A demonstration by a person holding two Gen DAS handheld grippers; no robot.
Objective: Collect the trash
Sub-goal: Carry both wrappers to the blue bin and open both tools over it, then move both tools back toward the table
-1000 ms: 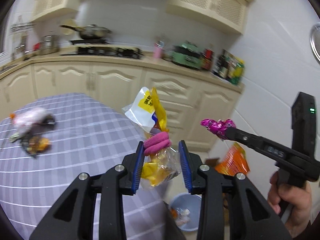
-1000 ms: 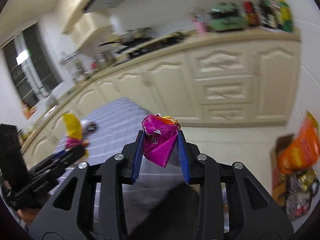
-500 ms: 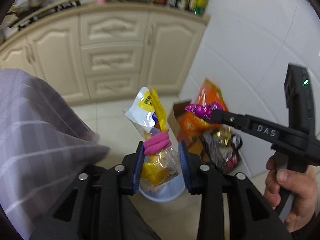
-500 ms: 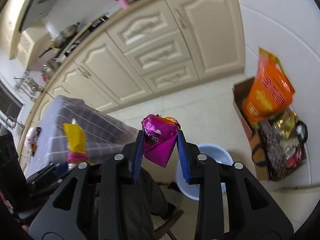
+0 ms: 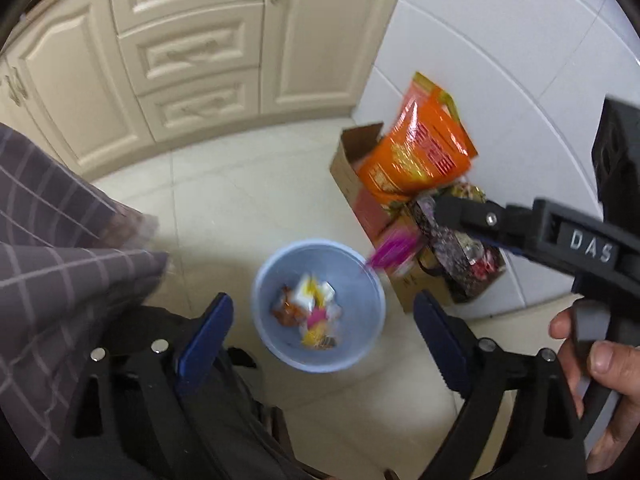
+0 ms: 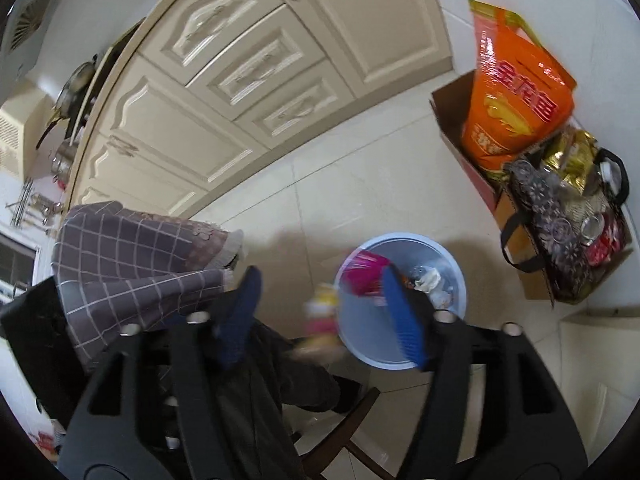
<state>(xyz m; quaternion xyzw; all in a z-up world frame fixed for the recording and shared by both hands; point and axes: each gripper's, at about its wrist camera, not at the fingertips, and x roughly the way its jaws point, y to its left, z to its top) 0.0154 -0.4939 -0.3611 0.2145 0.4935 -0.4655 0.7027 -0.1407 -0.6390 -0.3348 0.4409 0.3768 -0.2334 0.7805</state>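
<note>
- Trash in mid-drop: magenta wrapper (image 5: 394,249) blurs at the far rim of the blue bin (image 5: 352,356) — loose below the right gripper (image 6: 320,312), whose jaws are opening with nothing pinched;
- Left gripper (image 5: 320,328) hangs straight over the bin, jaws opening, empty; yellow-and-pink packet (image 5: 316,312) appears to be dropping inside;
- Both tools stand above the bin — the left more squarely.

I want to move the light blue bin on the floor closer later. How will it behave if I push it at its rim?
The light blue bin looks like thin plastic holding only a few wrappers, so it is probably light and would slide easily on the smooth tiled floor. It narrows toward the bottom, so a push at the rim may tip it instead.
</note>
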